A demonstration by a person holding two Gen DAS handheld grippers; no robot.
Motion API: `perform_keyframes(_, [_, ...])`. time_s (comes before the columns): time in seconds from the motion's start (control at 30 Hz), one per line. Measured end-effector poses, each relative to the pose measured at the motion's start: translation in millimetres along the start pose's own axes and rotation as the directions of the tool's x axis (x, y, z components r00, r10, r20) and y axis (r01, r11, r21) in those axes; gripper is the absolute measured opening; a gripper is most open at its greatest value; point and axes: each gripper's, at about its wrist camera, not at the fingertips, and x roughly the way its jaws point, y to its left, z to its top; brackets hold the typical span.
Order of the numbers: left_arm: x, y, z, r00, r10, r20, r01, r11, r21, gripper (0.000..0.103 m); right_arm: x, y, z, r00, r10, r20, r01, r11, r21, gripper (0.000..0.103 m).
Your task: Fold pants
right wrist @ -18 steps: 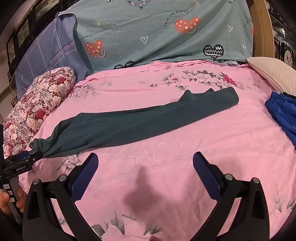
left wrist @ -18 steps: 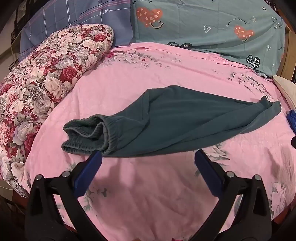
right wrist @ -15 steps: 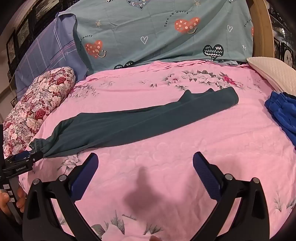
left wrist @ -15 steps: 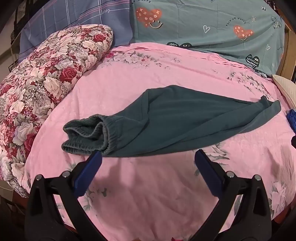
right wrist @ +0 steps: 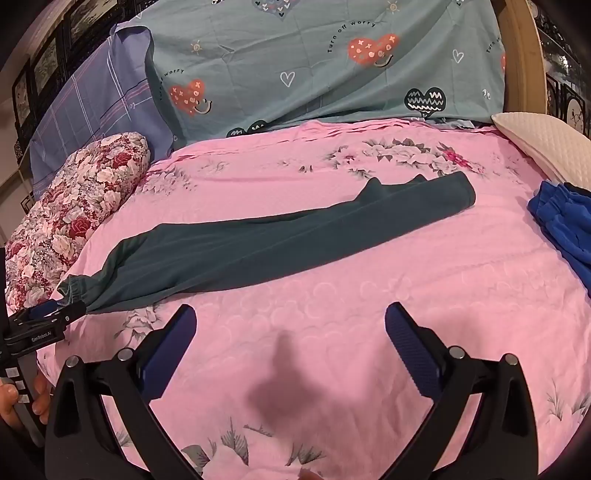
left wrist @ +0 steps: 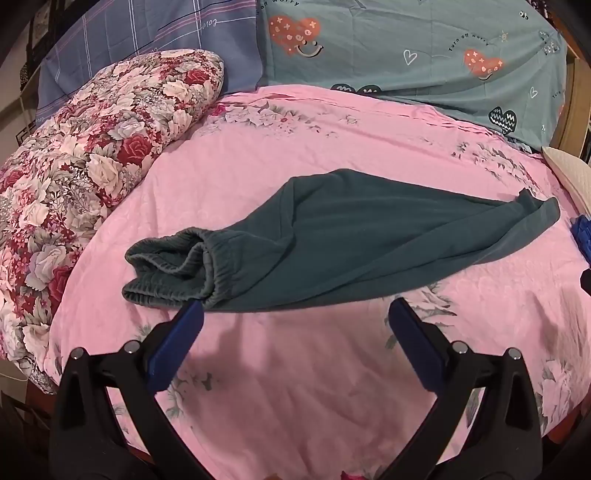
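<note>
Pink floral bed (left wrist: 295,387) (right wrist: 369,295) across most of both frames; teal heart-print bedding (left wrist: 424,48) (right wrist: 332,62) along the top edge, blue plaid bedding (left wrist: 147,33) (right wrist: 92,107) at upper left; red-and-white floral quilt (left wrist: 74,177) (right wrist: 70,210) bunched down the left side; dark green pants (left wrist: 351,243) (right wrist: 258,251) flat on the bed at frame centre, legs laid together, elastic waistband at centre left in the left wrist view, cuffs at right; blue garment (right wrist: 565,225) at right edge, cream pillow (right wrist: 546,144) just above it; left tool (left wrist: 295,314) (right wrist: 48,317) wide open, gripping nothing, left pad tip right at the waistband edge, contact unclear; right tool (right wrist: 290,317) wide open too, empty, over bare sheet near the pants.
</note>
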Motion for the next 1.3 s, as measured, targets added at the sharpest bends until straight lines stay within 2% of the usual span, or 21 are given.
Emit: perform_keyframes(1.3, [2.9, -6.2, 1.6, 1.000, -0.013, -0.009, 0.013, 1.000, 0.003, 0.101, -1.6, 11.0, -2.5, 1.000, 0.004, -0.014, -0.004, 1.000, -0.011, 0.102])
